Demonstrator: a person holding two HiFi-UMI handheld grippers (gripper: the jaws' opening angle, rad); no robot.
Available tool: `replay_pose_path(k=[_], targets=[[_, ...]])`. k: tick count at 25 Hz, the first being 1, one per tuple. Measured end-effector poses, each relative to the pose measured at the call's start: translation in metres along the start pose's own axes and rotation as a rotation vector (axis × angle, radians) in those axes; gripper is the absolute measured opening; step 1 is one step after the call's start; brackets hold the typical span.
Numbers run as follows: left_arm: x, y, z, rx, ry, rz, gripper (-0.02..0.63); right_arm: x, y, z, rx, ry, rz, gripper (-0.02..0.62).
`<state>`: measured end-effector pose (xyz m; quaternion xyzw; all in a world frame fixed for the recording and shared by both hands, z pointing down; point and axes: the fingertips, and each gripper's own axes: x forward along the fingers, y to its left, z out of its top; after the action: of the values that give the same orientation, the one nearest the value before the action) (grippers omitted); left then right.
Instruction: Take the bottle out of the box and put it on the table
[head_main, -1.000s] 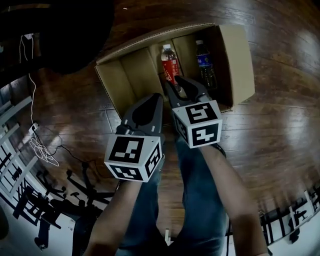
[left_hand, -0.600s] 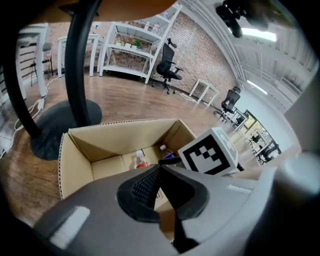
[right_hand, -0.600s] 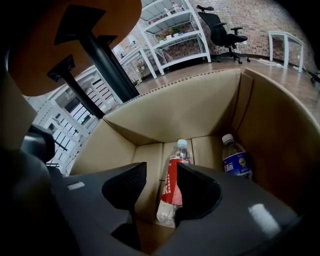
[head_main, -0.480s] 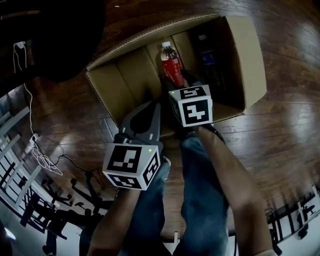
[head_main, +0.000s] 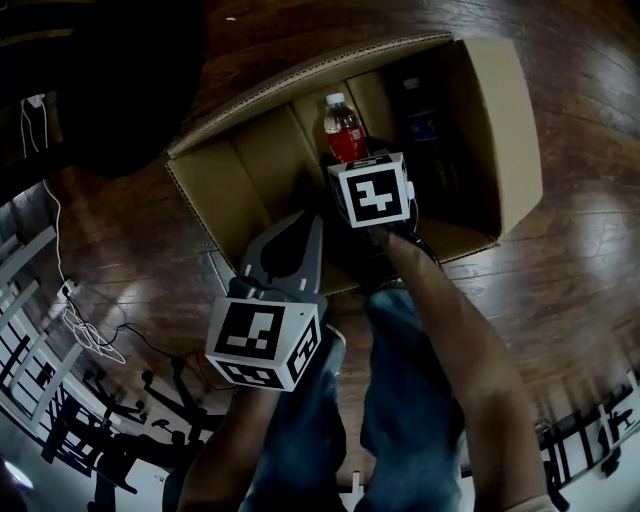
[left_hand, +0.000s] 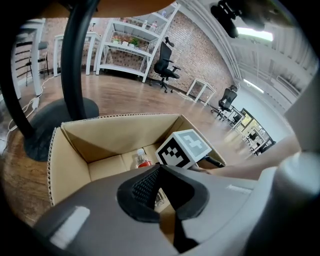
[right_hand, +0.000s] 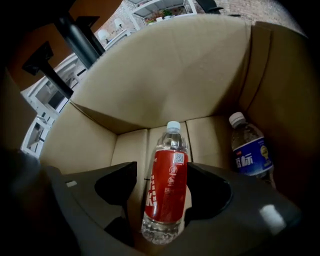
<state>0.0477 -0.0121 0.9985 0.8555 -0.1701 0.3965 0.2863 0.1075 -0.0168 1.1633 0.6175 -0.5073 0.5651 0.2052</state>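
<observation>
Looking down, we find the left gripper (head_main: 313, 222) at 7 o'clock in the head view. Its jaws are clenched tip to tip with nothing between them, and they hang just over the near wall of the box (head_main: 300, 72). The box sits open on the wood floor (head_main: 130, 230) at 12 o'clock from us.

The red bottle (right_hand: 167, 185) is inside the box, near the middle, with its white cap pointing to 12 o'clock. The right gripper (right_hand: 162, 170) is down in the box around it. Its jaws have just been opening and now stand released, with the red bottle between them. The left pad is clear of the label and the right pad is just beside it.

In the head view the cube (head_main: 372, 192) covers those jaws. At 2 o'clock from the red bottle, against the right wall, is a blue bottle (right_hand: 250, 157), apart from both grippers.
</observation>
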Motion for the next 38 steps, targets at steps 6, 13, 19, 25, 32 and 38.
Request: replay_pose_path(k=[6, 13, 19, 25, 32, 38], targets=[[0.003, 0.013, -0.005, 0.005, 0.007, -0.001, -0.003, 0.032, -0.007, 0.001, -0.023, 0.078, -0.028, 0.311], [0.01, 0.017, -0.005, 0.031, 0.003, -0.016, -0.003, 0.057, -0.01, -0.012, 0.031, 0.212, -0.074, 0.382], [0.008, 0.017, -0.009, 0.035, 0.007, -0.015, -0.003, 0.056, -0.008, -0.009, 0.022, 0.196, -0.071, 0.307], [0.001, 0.014, -0.013, 0.041, 0.02, -0.016, -0.003, 0.037, -0.012, -0.021, 0.062, 0.178, -0.037, 0.299], [-0.019, -0.015, 0.012, 0.069, 0.011, -0.046, -0.003, -0.007, 0.0, -0.008, 0.027, 0.099, 0.013, 0.299], [-0.045, -0.033, 0.04, 0.068, 0.001, -0.038, -0.003, -0.057, 0.015, 0.014, 0.008, 0.06, 0.035, 0.301]])
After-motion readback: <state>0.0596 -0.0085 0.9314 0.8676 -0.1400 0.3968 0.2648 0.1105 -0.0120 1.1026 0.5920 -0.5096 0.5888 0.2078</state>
